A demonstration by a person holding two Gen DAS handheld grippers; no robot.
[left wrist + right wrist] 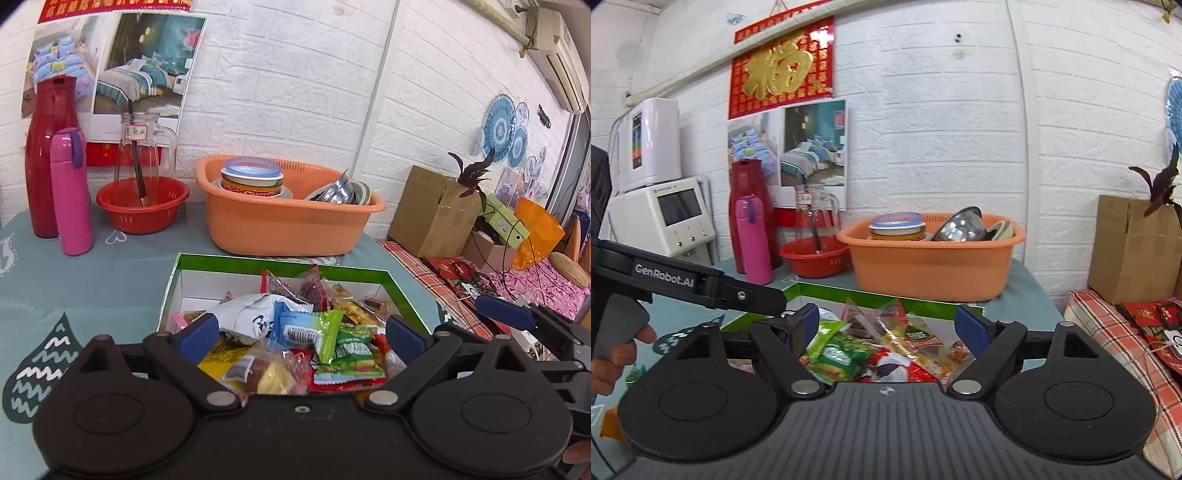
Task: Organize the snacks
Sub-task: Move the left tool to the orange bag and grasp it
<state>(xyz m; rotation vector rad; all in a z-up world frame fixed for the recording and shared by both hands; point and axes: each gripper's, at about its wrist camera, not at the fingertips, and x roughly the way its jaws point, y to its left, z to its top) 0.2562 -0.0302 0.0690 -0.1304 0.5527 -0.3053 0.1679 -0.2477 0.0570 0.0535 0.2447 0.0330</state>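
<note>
The snacks lie heaped in a green box with a white inside, directly ahead of and below the left gripper. Its jaws stand spread wide and released; the packets sit under the gap, but neither blue pad presses on any of them. A white bag, a blue-and-green packet and a green packet top the pile just beyond the fingertips.

The right gripper hovers over the same box from the right side, jaws likewise wide apart and gripping nothing, with green and red packets below the gap. In the left wrist view one of its blue pads shows to the right of the left gripper, past the box's edge. In the right wrist view the left gripper's black arm crosses in from the left, a hand on its grey handle.

Beyond the box, an orange tub of bowls stands on the grey-blue tablecloth. Farther left of it are a red basket holding a glass jug, a pink flask and a red flask touching behind it. Off to the right stands a cardboard box.
</note>
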